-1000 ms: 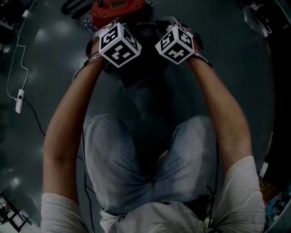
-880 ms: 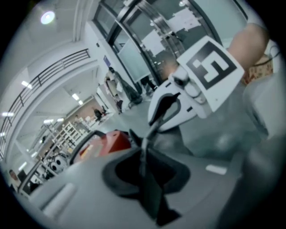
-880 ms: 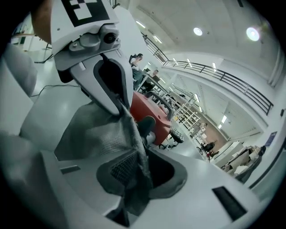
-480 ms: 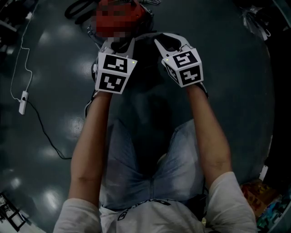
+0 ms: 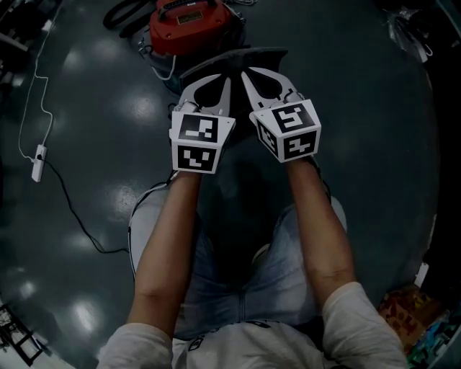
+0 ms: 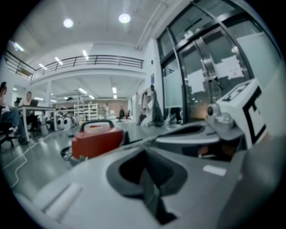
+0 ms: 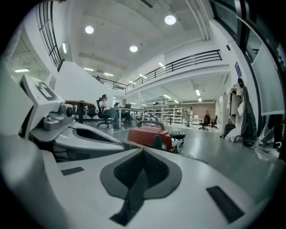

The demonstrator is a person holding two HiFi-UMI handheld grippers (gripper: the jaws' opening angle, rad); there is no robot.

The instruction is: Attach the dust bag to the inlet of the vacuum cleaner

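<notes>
The red vacuum cleaner [image 5: 189, 25] stands on the dark floor at the top of the head view, and it shows beyond the jaw tips in both gripper views [image 6: 96, 138] [image 7: 149, 136]. A dark grey sheet, apparently the dust bag [image 5: 253, 58], lies under and just beyond the jaw tips. My left gripper [image 5: 228, 75] and right gripper [image 5: 244, 73] sit side by side, tips almost together, pointing at the vacuum. Both are shut, with nothing visible between the pads [image 6: 144, 151] [image 7: 143, 150]. Whether either touches the bag cannot be told.
A white cable with a plug block [image 5: 32, 160] trails across the floor at left. A black hose [image 5: 122, 10] curls beside the vacuum. The person's jeans-clad knees [image 5: 238, 245] are below the grippers. Colourful clutter [image 5: 407, 306] sits at bottom right. Desks with seated people [image 7: 109, 109] stand far off.
Both grippers have drawn back from the vacuum toward the person, rolled so that their marker cubes face differently, and come closer together. The jaws have closed.
</notes>
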